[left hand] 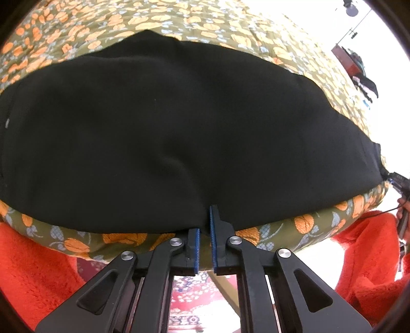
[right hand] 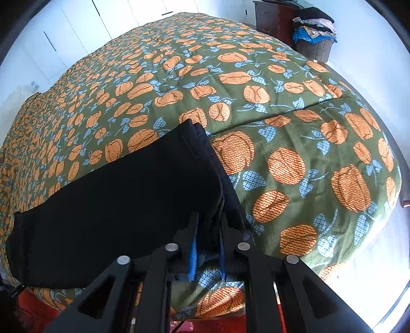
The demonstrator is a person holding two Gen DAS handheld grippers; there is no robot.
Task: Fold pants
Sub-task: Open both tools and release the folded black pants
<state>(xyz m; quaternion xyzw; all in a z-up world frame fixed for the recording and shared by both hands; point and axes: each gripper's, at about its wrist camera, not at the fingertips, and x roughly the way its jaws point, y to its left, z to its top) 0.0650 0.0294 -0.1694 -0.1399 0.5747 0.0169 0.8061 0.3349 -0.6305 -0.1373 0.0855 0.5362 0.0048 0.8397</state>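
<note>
We see the black pants [left hand: 179,128] lying spread on a bed covered by a green bedspread [right hand: 282,115] printed with orange fruit and pale blue leaves, with their near edge running along the near edge of the bed. Our left gripper [left hand: 204,230] sits at that near edge, its blue-padded fingers [left hand: 212,230] almost together, with a thin pinch of the black cloth between the tips; the gap is narrow and dark, so we think it has hold of the fabric, though we cannot be fully sure how much. Our right gripper [right hand: 208,230] is at the end of the garment, where several layers of cloth lie stacked with a stitched hem showing; its fingers [right hand: 192,256] stand a little apart and close on that thick bundle of layers. From the right wrist view the pants stretch away to the left across the bedspread, flat and smooth. Orange-red fabric [left hand: 38,269] shows below the bed edge on both sides in the left wrist view. At the far corner of the room, a basket [right hand: 316,48] heaped with clothes stands beside a dark wooden dresser [right hand: 271,18].
</note>
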